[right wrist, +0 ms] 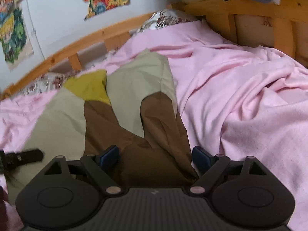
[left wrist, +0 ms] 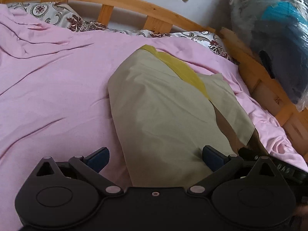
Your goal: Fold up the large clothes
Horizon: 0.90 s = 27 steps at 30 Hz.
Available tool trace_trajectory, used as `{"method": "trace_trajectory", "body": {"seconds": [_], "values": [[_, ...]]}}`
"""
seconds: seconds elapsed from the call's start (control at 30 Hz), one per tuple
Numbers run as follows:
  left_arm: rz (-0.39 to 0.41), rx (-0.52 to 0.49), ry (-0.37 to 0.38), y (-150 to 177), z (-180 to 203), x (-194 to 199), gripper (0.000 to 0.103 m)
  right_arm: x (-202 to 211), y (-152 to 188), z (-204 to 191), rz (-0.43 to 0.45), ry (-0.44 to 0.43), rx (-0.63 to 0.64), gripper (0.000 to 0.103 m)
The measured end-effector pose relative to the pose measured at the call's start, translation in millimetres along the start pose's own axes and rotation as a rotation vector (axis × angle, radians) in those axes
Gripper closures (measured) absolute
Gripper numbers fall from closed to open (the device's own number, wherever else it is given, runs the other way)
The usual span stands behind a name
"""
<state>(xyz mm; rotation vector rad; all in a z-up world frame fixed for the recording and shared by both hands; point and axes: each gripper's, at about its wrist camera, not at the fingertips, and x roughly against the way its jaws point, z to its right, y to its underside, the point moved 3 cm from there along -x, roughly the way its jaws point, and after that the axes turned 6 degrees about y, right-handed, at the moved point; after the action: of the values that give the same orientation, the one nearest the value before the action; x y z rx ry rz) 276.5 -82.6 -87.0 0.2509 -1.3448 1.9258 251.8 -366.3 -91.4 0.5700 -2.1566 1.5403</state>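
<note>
Lying on the pink sheet [left wrist: 57,88], khaki-brown garment [left wrist: 165,119] partly folded. Left gripper [left wrist: 155,158] and right gripper [right wrist: 155,155] jaws wide apart, holding nothing

My left gripper [left wrist: 155,158] has its blue-padded fingers [left wrist: 98,158] spread wide apart and nothing clamped between them. My right gripper [right wrist: 155,156] is spread wide too, fingers [right wrist: 110,155] apart, and its black body shows at the left gripper's right edge.
</note>
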Motion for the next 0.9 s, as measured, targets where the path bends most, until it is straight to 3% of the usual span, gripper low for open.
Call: {"method": "trace_trajectory", "body": {"seconds": [0.13, 0.27, 0.3, 0.37, 0.4, 0.5, 0.6, 0.8, 0.87, 0.9], "values": [[-0.002, 0.014, 0.004, 1.7, -1.6, 1.1, 0.001, 1.4, -8.1, 10.1, 0.046, -0.063, -0.075, 0.016], [0.005, -0.002, -0.005, 1.3, 2.0, 0.3, 0.001, -7.0, -17.3, 19.2, 0.075, -0.068, -0.128, 0.019], [0.006, -0.005, -0.008, 1.3, 2.5, 1.0, 0.001, -9.4, -19.8, 20.2, 0.084, -0.065, -0.138, 0.026], [0.009, -0.01, -0.011, 1.5, 1.1, 4.1, 0.001, -10.8, -23.8, 13.7, 0.097, -0.047, -0.082, 0.056], [0.015, -0.017, -0.018, 1.6, 1.0, 6.0, 0.001, -10.1, -25.0, 7.5, 0.116, -0.03, -0.028, 0.064], [0.03, -0.044, -0.046, 3.5, -0.7, 11.4, 0.001, -0.9, -24.3, -13.2, 0.181, -0.019, 0.128, 0.073], [0.028, -0.035, -0.058, 4.3, -7.2, 15.6, 0.001, 4.8, -23.8, -30.8, 0.216, -0.014, 0.255, 0.074], [0.027, -0.067, -0.074, 4.1, -8.4, 18.6, 0.001, 10.5, -25.4, -38.5, 0.211, -0.032, 0.288, 0.074], [0.019, -0.065, -0.069, 3.5, -8.4, 17.2, 0.001, 9.8, -26.5, -35.0, 0.178, -0.037, 0.272, 0.065], [0.011, -0.059, -0.058, 2.0, -8.5, 16.0, 0.001, 7.8, -26.8, -30.0, 0.164, -0.047, 0.248, 0.055]]}}
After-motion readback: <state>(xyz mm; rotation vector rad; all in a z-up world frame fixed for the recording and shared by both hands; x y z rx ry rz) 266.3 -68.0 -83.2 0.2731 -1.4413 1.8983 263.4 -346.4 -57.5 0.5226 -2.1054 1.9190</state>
